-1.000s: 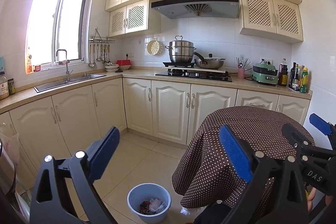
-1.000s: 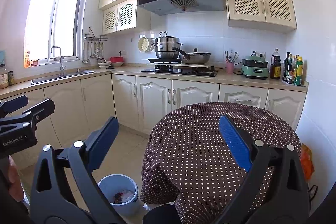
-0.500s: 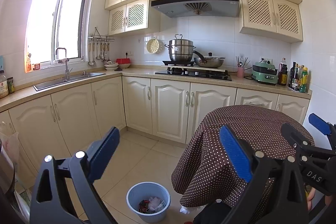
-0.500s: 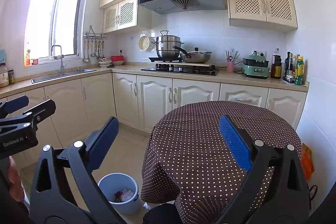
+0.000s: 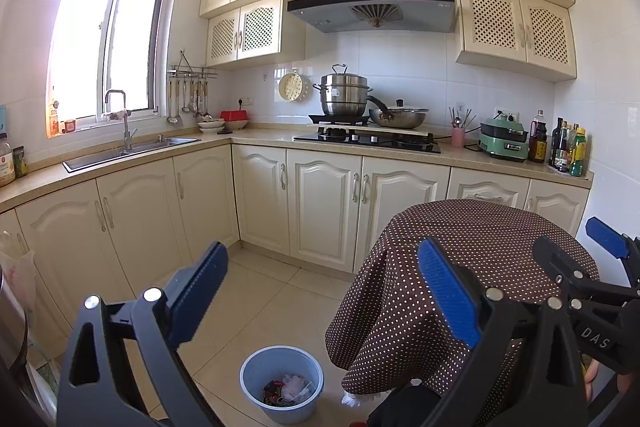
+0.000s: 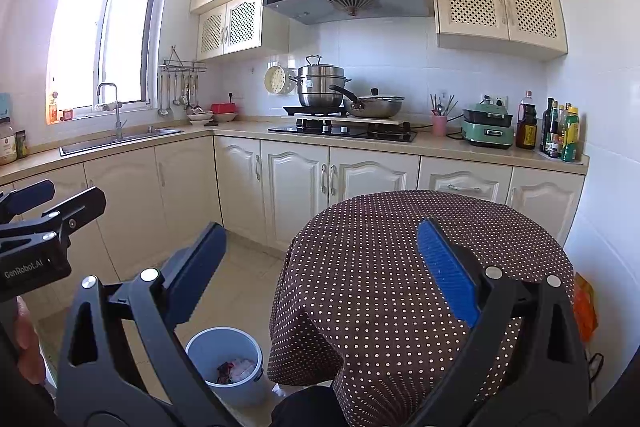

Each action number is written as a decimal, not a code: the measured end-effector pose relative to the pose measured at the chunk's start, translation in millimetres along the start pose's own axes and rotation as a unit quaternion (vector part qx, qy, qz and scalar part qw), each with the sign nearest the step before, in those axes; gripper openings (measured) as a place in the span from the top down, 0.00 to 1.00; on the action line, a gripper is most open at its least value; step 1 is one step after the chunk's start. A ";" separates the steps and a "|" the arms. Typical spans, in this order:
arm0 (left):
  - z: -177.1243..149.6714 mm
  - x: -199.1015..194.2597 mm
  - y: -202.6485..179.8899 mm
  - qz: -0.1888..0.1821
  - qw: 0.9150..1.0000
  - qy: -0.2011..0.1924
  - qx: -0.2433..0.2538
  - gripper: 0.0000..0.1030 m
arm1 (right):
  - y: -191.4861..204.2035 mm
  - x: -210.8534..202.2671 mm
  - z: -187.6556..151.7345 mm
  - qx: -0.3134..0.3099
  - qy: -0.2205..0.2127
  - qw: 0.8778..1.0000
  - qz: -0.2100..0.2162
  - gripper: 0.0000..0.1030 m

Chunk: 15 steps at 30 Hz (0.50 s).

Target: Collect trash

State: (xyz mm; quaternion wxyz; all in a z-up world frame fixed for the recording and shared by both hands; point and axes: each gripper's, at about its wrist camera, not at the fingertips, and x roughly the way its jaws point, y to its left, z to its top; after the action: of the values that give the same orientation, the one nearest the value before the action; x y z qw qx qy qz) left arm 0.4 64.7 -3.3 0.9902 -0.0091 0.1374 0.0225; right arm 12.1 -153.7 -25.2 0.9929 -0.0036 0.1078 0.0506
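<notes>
A light blue waste bin (image 5: pixel 281 383) stands on the tiled floor left of the round table; it also shows in the right wrist view (image 6: pixel 224 363). Crumpled wrappers and paper (image 5: pixel 288 389) lie inside it. My left gripper (image 5: pixel 320 291) is open and empty, held high above the floor and bin. My right gripper (image 6: pixel 320 283) is open and empty, above the table's near left edge. Each gripper shows at the edge of the other's view.
A round table with a brown dotted cloth (image 6: pixel 400 267) fills the right side. Cream cabinets, a sink (image 5: pixel 128 151) and a stove with pots (image 5: pixel 360 107) line the walls. An orange bag (image 6: pixel 584 307) sits by the right wall.
Both views have drifted slightly; the bin sits a little lower in the frames. Both grippers stay open and empty.
</notes>
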 end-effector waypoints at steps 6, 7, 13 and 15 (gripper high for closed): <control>-0.6 0.9 -1.6 -0.001 1.000 0.002 0.000 0.09 | 0.1 0.0 -0.4 0.000 0.001 1.000 -0.002 0.08; -0.5 1.2 -1.6 -0.001 1.000 0.002 0.000 0.09 | -0.3 -0.2 -0.9 0.001 0.001 1.000 -0.002 0.08; -1.8 2.7 -5.4 0.000 1.000 0.006 -0.001 0.09 | -1.1 -0.3 -2.4 -0.001 0.003 1.000 -0.001 0.08; -1.7 3.0 -5.4 0.001 1.000 0.005 0.000 0.09 | -1.8 0.3 -2.7 -0.001 0.004 1.000 -0.001 0.08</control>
State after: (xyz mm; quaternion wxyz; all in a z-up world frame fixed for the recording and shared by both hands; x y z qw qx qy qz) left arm 3.0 59.3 -5.7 0.9894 -0.0093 0.1428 0.0233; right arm 12.0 -155.5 -28.0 0.9925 -0.0050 0.1121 0.0493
